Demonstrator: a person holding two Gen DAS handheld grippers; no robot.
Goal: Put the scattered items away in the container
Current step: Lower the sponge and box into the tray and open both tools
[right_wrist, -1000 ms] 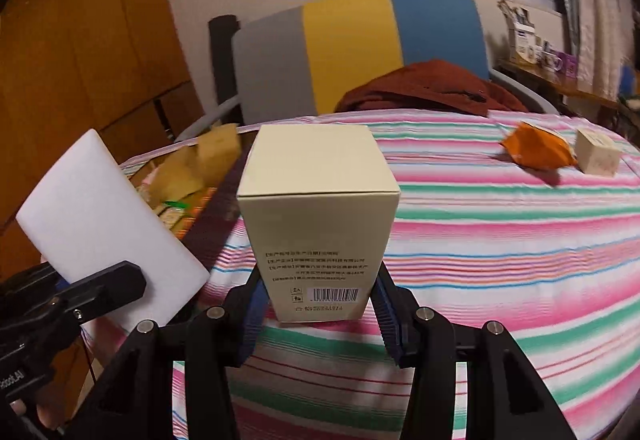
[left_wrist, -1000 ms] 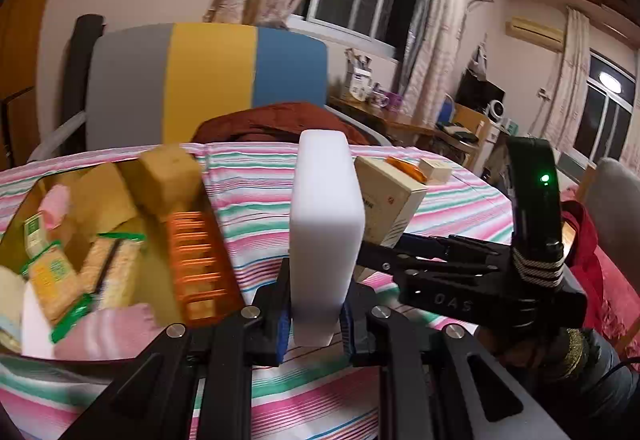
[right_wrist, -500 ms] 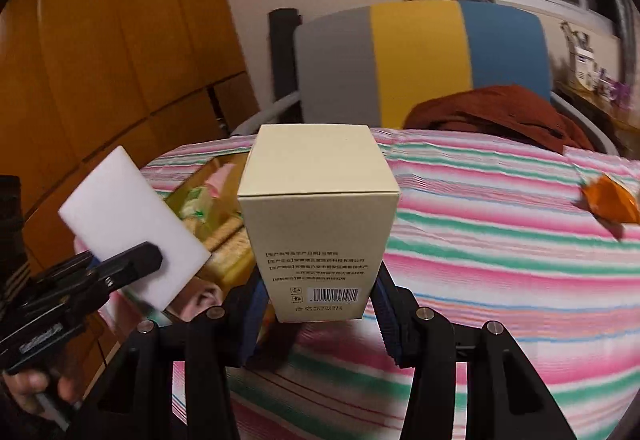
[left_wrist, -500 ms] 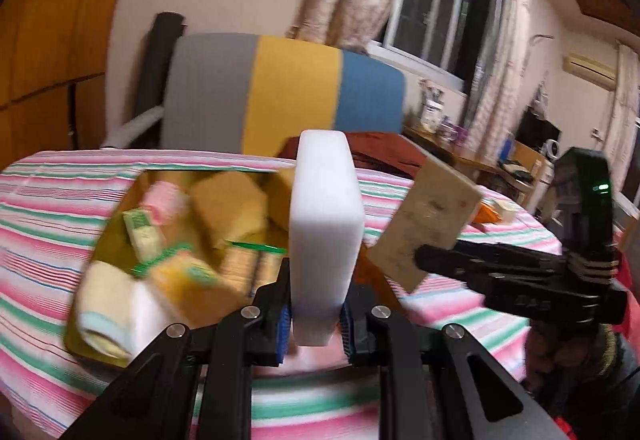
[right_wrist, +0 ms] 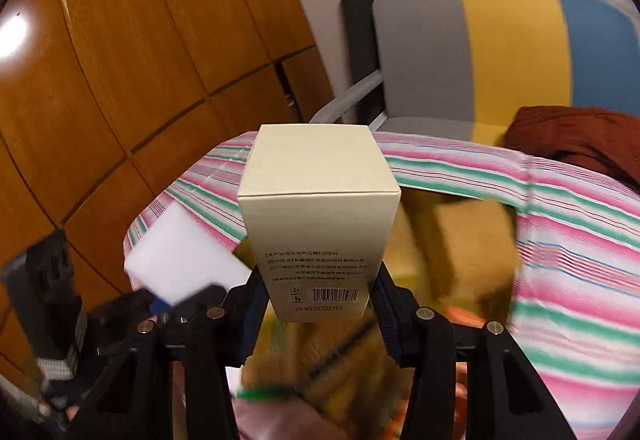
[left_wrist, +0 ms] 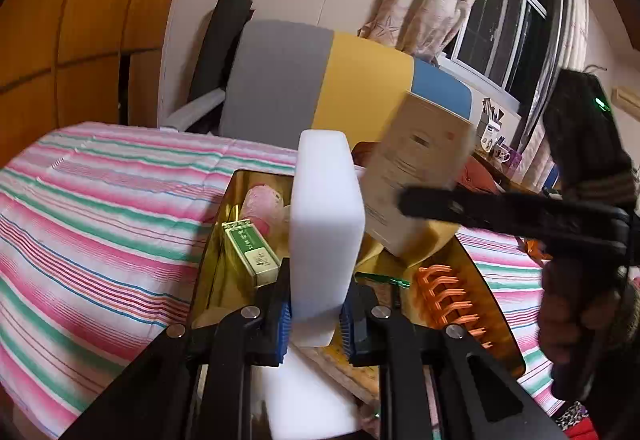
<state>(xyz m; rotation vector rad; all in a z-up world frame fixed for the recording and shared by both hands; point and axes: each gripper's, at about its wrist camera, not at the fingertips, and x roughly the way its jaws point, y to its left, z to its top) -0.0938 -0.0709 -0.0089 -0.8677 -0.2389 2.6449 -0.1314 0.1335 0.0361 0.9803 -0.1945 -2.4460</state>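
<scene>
right now the left gripper (left_wrist: 316, 320) is clamped on a white foam block (left_wrist: 326, 224), its blue pads pressed to the block's lower sides so the block stands upright between the jaws and rises well above them. just below and ahead of that gripper lies the gold container (left_wrist: 216, 264), sitting on the striped tablecloth (left_wrist: 92, 224). inside it, left of the jaws, a small green-and-white box (left_wrist: 252, 254) lies tilted, with something pink (left_wrist: 262, 203) beyond it. to the right of the jaws an orange comb-like piece (left_wrist: 450, 300) rests along the container's right side, and another white block (left_wrist: 308, 396) shows under the jaws at the near end.

the right gripper (right_wrist: 320, 304) is closed on a cream carton (right_wrist: 318, 215), holding it upright by its lower sides, barcode face toward the camera. in the left wrist view that carton (left_wrist: 416, 175) hangs tilted up and to the right of the foam block, above the far right part of the container, with the right gripper's (left_wrist: 404, 201) dark body reaching in from the right. below the carton in the right wrist view the container's contents are blurred; i think yellow-brown blocks (right_wrist: 468, 244) lie to the right of the jaws. beyond the table stands a chair with a grey, yellow and blue back (left_wrist: 320, 79), and a dark red cloth (right_wrist: 580, 135) lies near its seat.
</scene>
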